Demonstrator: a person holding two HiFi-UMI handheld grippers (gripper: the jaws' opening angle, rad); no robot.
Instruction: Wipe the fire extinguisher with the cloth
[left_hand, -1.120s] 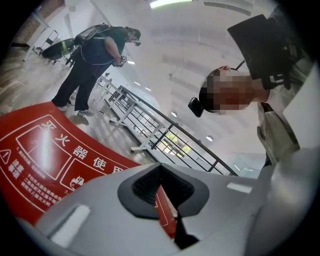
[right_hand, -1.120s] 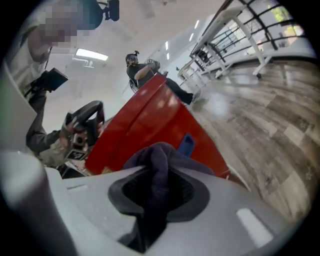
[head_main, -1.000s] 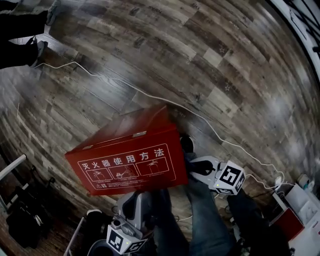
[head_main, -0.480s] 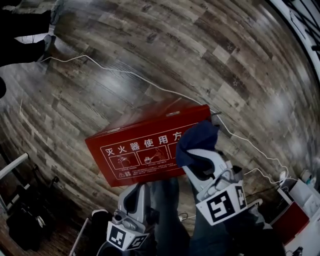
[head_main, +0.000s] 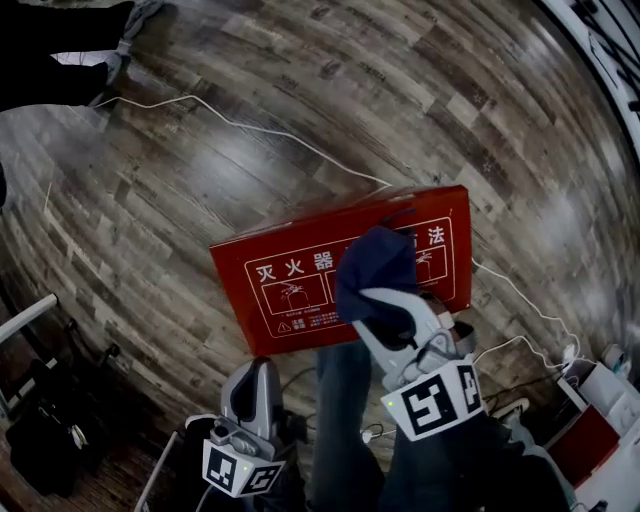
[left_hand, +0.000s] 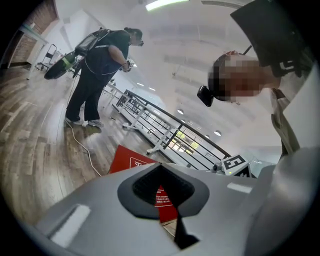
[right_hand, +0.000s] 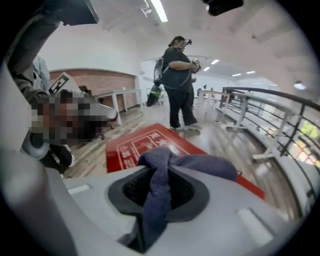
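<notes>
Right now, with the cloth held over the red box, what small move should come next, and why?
Probably lower the right gripper until the cloth meets the printed face of the red box. The jaws are shut on the cloth, which hangs in front of that face, and the views don't show clear contact.

The cloth (head_main: 376, 268) is dark blue, the box (head_main: 262, 292) red with white characters and framed drawings, the left gripper (head_main: 256, 378) and right gripper (head_main: 392, 318) pale grey with black-and-white square markers, the cable (head_main: 250, 131) white, and the floor (head_main: 300, 80) mottled brown-and-grey wood planks.
</notes>
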